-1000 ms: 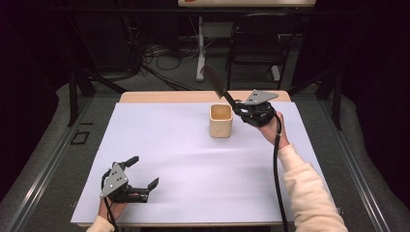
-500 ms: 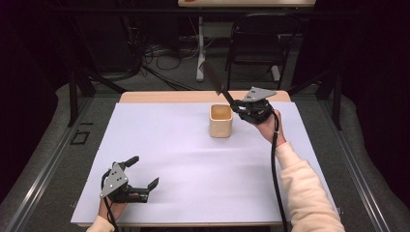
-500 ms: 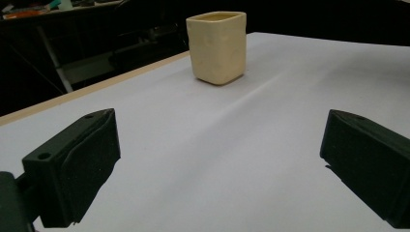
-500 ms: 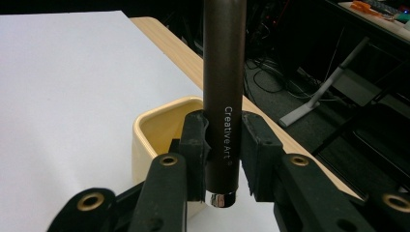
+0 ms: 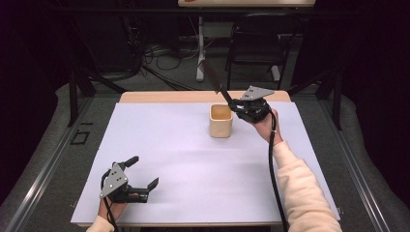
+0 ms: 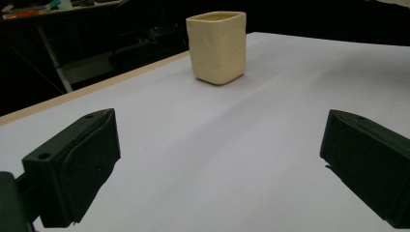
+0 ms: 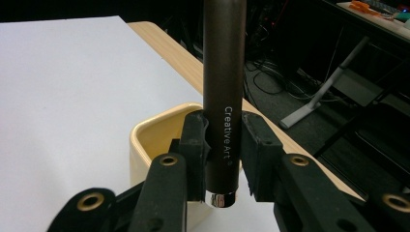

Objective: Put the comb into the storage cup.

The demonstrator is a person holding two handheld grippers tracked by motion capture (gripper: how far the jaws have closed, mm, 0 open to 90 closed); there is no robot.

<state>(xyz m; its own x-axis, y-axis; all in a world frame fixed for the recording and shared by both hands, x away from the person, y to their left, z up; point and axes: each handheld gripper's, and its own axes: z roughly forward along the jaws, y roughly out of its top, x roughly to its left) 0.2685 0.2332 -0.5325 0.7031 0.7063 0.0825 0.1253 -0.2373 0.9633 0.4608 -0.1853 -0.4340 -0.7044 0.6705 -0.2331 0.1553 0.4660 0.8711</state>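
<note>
Shifted slightly: right gripper (image 5: 231,102) with dark marker (image 7: 223,87) pinched near its end, upper centre of high view, beside cream cup (image 5: 221,121). Probably light, stiff, slick barrel; grip mid-barrel. Left gripper (image 5: 143,173) spread, lower left, resting on white sheet (image 5: 193,159).

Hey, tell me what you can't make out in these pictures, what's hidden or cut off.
- Dark pen: its upper end is cut off by the top edge of the right gripper view; in the high view it is too small to read.
- Cream cup: its inside bottom is hidden by its own walls; in the right gripper view the right gripper covers it.
- Left gripper: its body is cut off by the bottom edge of the left gripper view.
</note>
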